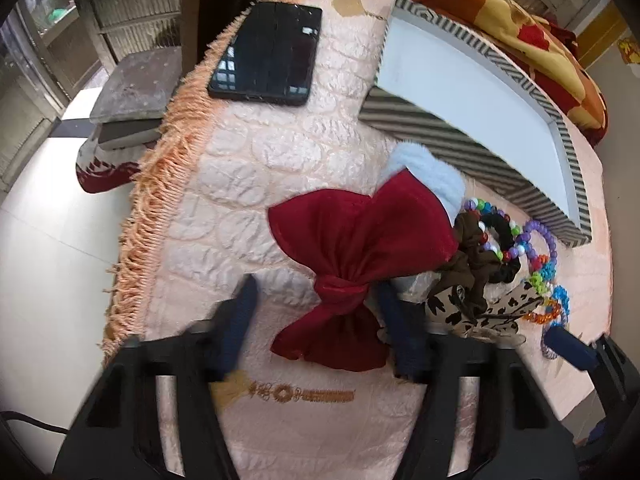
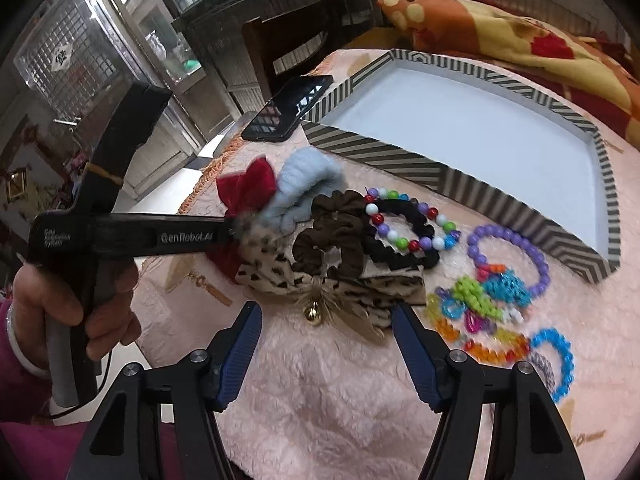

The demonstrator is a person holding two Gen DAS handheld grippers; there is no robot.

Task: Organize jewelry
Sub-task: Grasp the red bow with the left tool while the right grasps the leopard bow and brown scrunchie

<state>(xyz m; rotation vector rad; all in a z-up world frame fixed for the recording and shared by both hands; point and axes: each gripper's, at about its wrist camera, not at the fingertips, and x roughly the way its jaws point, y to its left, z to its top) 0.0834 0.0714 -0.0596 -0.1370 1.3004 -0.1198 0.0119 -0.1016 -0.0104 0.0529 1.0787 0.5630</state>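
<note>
A pile of hair pieces and bracelets lies on the pink cloth. In the left wrist view my left gripper is open, its fingers either side of the knot of a dark red velvet bow. A light blue fluffy scrunchie, a brown scrunchie and a leopard bow lie to its right. In the right wrist view my right gripper is open and empty, just short of the leopard bow with its gold bell. The beaded bracelets lie to the right.
A striped box with a pale blue inside stands behind the pile. A black phone lies at the cloth's far corner. The fringed table edge runs along the left. An orange patterned blanket lies behind the box.
</note>
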